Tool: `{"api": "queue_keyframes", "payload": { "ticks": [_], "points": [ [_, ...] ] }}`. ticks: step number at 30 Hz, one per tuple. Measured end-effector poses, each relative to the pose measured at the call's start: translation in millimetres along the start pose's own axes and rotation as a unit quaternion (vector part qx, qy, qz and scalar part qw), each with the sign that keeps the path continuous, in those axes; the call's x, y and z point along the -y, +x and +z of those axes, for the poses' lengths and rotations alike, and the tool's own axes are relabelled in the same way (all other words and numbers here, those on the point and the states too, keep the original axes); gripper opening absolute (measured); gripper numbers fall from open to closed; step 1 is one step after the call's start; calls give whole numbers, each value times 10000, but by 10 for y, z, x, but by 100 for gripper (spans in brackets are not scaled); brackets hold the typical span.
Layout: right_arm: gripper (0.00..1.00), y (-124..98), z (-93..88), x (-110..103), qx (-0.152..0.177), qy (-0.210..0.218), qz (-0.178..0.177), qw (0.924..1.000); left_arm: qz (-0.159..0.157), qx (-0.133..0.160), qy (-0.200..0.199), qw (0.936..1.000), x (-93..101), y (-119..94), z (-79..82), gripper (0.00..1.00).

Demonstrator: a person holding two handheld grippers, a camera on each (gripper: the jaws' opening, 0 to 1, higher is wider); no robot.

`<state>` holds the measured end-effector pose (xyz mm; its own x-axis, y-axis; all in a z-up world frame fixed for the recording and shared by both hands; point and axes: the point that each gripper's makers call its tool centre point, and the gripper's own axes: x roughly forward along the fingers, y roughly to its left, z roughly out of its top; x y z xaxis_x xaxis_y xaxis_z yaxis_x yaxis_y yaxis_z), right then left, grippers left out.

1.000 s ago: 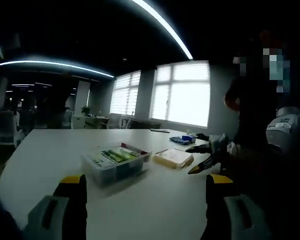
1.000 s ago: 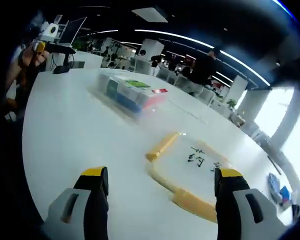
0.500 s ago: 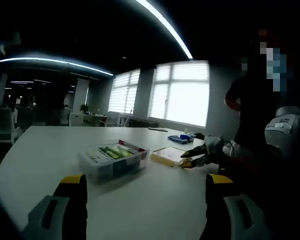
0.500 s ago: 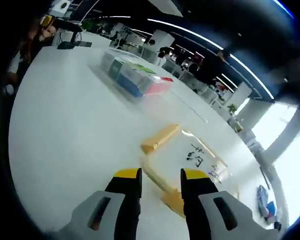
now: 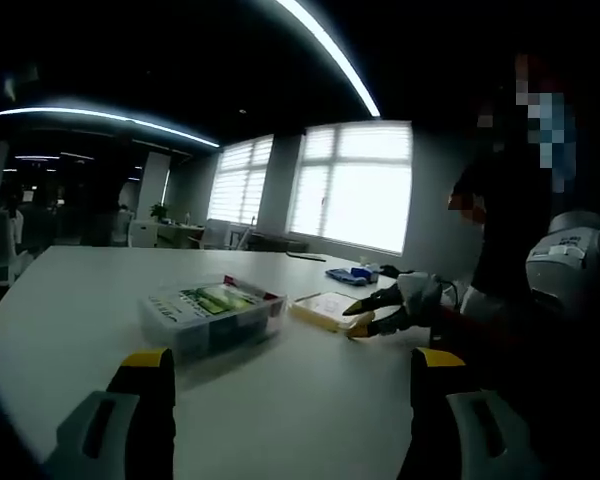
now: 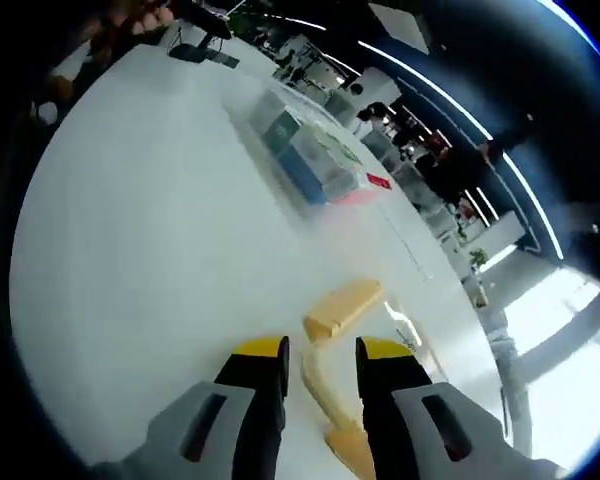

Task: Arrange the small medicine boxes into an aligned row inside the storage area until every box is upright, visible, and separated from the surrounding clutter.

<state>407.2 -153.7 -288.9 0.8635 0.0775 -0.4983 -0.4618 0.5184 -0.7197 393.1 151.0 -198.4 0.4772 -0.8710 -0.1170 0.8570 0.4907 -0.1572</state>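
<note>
Medicine boxes (image 5: 220, 303) sit packed inside the clear storage bin (image 5: 212, 322) on the white desk (image 5: 310, 400), sorting apparently not yet begun, while beside the bin the right hand-held gripper (image 6: 320, 352), jaws nearly together, straddles the yellow-rimmed lid (image 6: 340, 312) and the left hand-held gripper (image 5: 285, 360) waits, jaws apart.

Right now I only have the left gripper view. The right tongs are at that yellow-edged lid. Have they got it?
Observer: The right tongs are closed to a narrow gap on the lid, with its yellow rim between the tips.
Operator: Anything sticking off the lid?
Observer: A yellow latch tab juts out at the corner just beyond the tips.
Operator: What about the bin side facing away from me?
Observer: Blue and teal box faces show through the clear bin wall, and there's a red label at the end nearest the lid.
</note>
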Motion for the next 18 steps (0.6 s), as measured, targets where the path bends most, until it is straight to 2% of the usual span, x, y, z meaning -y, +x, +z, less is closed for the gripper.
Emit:
{"api": "queue_keyframes", "payload": {
  "ticks": [2, 6, 9, 10, 13, 14, 15, 18],
  "points": [
    [24, 32, -18, 52, -224, -323, -281, 9988, -3, -10, -21, 10000, 2, 2, -20, 98],
    [20, 88, 14, 48, -406, -773, -486, 9950, -15, -55, -45, 10000, 1, -4, -69, 98],
    [17, 146, 50, 42, -591, -1732, -692, 9807, -10, -32, -89, 10000, -4, -16, -82, 98],
    [16, 164, 38, 37, -709, -1940, -747, 9756, -15, -26, -101, 9999, -3, -16, -83, 98],
    [13, 221, 64, 1, -755, -2478, -721, 9632, -28, -21, -97, 9999, -2, -17, -84, 97],
    [12, 239, 58, -19, -796, -2738, -649, 9563, -37, -10, -105, 9999, 1, -18, -81, 97],
    [12, 251, 73, -11, -763, -2862, -655, 9529, -46, 1, -111, 9999, 5, -18, -78, 97],
    [10, 276, 67, -31, -783, -2983, -578, 9495, -70, 18, -128, 9999, 22, -10, -82, 97]
  ]
}}
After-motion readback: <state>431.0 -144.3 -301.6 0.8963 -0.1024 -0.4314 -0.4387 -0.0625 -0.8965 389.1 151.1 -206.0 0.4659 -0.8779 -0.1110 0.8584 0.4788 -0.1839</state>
